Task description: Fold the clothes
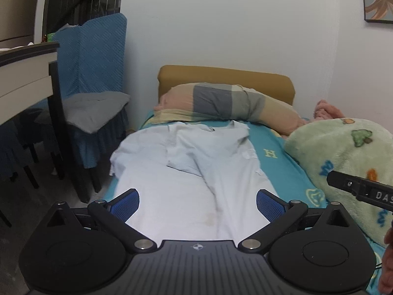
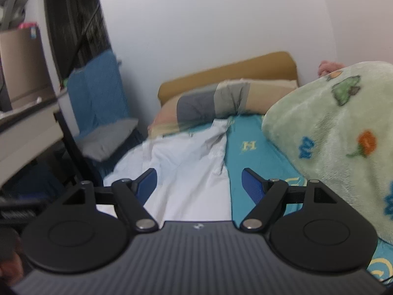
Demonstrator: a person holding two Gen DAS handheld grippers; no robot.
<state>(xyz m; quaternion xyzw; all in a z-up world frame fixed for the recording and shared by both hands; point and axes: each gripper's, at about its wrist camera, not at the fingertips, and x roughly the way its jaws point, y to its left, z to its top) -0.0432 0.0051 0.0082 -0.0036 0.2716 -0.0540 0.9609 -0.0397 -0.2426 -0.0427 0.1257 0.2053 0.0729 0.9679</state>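
A pale blue shirt [image 1: 186, 172] lies spread lengthwise on the bed, collar toward the pillow, with a sleeve folded across its chest. It also shows in the right wrist view [image 2: 191, 172]. My left gripper [image 1: 197, 206] is open and empty, hovering above the shirt's lower part. My right gripper [image 2: 199, 184] is open and empty, above the shirt's right edge where it meets the teal sheet [image 2: 255, 152]. Part of the right gripper's black body [image 1: 361, 189] shows at the right edge of the left wrist view.
A rumpled green patterned blanket [image 1: 343, 152] fills the bed's right side. A striped pillow [image 1: 221, 103] lies against the mustard headboard [image 1: 226, 73]. A blue-covered chair [image 1: 98, 73] with a grey cushion and a table [image 1: 24, 78] stand left of the bed.
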